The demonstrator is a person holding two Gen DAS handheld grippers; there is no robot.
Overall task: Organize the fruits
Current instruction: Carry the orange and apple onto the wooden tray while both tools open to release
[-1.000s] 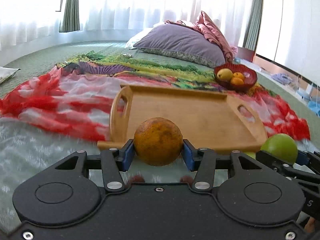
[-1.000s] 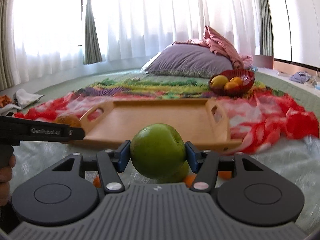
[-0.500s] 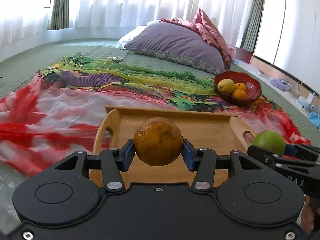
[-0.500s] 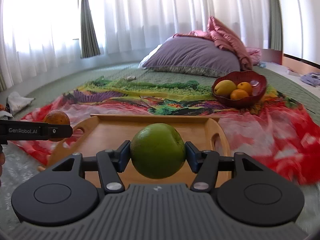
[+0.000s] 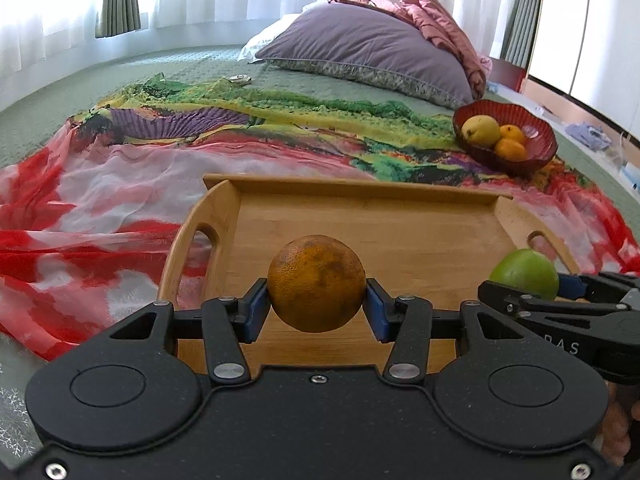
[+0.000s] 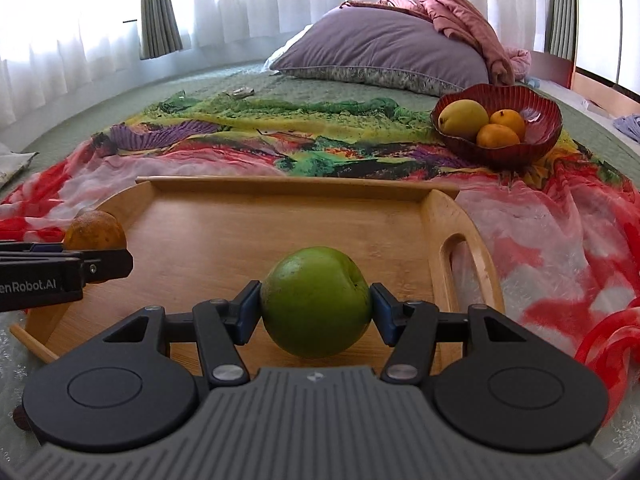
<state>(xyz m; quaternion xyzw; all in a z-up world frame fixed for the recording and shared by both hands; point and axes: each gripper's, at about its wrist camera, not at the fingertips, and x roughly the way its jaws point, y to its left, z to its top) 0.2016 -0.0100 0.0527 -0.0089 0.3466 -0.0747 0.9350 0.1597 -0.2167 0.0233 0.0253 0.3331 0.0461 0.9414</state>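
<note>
My left gripper (image 5: 316, 308) is shut on a brown-spotted orange (image 5: 316, 282) and holds it over the near part of the wooden tray (image 5: 360, 204). My right gripper (image 6: 315, 312) is shut on a green apple (image 6: 315, 300) over the same tray (image 6: 280, 196), toward its right side. The apple also shows at the right of the left wrist view (image 5: 524, 274). The orange shows at the left of the right wrist view (image 6: 95, 234). A red bowl (image 6: 540, 136) beyond the tray holds a yellow fruit (image 6: 462, 118) and two small oranges (image 6: 498, 136).
The tray lies on a colourful red, green and yellow cloth (image 5: 120, 184) spread over a green bed cover. A purple pillow (image 5: 368, 48) with pink bedding lies at the back. White curtains hang behind. Small items lie on the floor at far right.
Both grippers have moved forward with their fruits, from before the tray's near edge to over the tray. The tray and bowl look closer and lower in both views.
</note>
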